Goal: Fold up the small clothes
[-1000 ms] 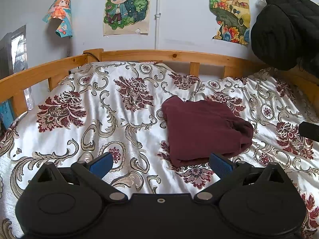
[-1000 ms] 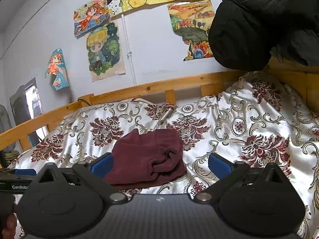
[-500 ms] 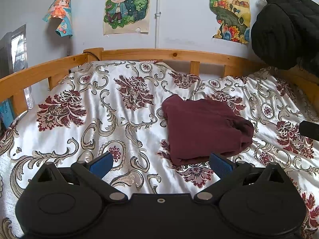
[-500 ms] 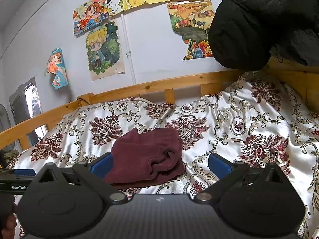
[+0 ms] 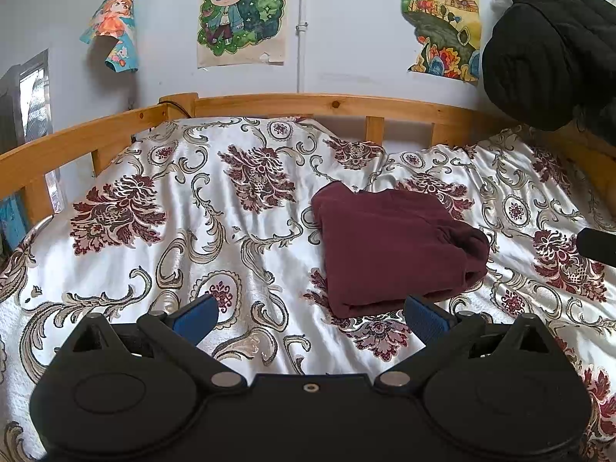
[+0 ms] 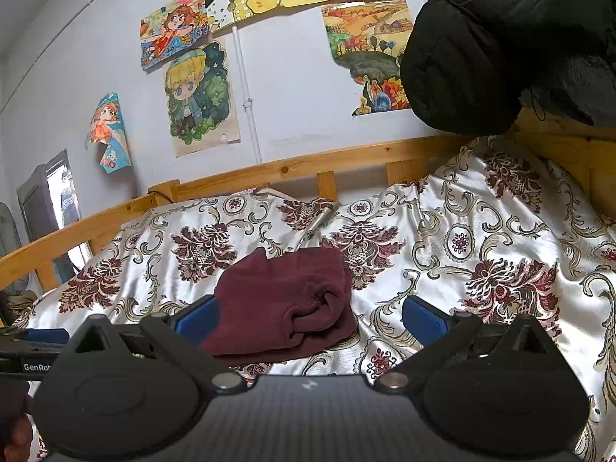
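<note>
Left tool [image 5: 310, 315] and right tool [image 6: 310, 313] both wide apart, empty, near folded maroon garment [image 5: 392, 254] on bedspread [image 5: 192, 231].

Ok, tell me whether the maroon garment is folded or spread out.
Folded: the maroon garment lies as a compact, layered rectangle on the floral bedspread, bunched at one corner.

Home bedroom, prob. a kid's room.
You're looking at a bed [image 5: 238, 238] w/ a wooden rail frame [image 5: 331, 104] and a white satin cover in maroon floral print; cartoon and landscape posters [image 6: 198, 94] taped to the pale wall, a black quilted jacket [image 6: 496, 38] hanging at the right, a window [image 5: 34, 96] at far left.
</note>
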{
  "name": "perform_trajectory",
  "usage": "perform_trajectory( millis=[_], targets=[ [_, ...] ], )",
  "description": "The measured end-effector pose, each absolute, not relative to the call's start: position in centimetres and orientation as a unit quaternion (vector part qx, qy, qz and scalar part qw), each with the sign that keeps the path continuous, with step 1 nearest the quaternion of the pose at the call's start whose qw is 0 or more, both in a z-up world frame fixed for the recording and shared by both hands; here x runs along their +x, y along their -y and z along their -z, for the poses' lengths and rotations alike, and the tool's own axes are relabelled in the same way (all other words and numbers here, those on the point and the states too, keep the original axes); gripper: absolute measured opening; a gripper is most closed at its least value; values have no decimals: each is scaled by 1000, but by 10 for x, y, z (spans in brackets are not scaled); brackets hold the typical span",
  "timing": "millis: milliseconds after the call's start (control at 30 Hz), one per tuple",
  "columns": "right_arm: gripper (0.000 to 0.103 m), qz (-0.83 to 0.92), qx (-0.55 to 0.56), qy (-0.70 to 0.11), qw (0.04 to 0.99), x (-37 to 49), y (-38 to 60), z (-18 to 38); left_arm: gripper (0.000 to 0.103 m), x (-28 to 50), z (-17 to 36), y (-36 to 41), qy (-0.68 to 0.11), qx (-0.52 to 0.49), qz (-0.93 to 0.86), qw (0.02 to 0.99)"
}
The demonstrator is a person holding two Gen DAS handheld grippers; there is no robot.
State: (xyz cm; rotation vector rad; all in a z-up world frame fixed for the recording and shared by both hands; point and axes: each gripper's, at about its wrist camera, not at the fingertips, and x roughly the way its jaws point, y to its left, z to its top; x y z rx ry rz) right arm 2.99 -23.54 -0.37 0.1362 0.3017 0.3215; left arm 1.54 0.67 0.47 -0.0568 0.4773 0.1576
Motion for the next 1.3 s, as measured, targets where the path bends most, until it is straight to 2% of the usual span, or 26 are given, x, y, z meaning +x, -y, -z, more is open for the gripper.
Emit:
perform_trajectory(
  millis=[1300],
  targets=[
    [103, -151, 76, -158, 973, 30, 235, 7, 102, 19, -2, -16, -263, -39, -96, 959]
  ],
)
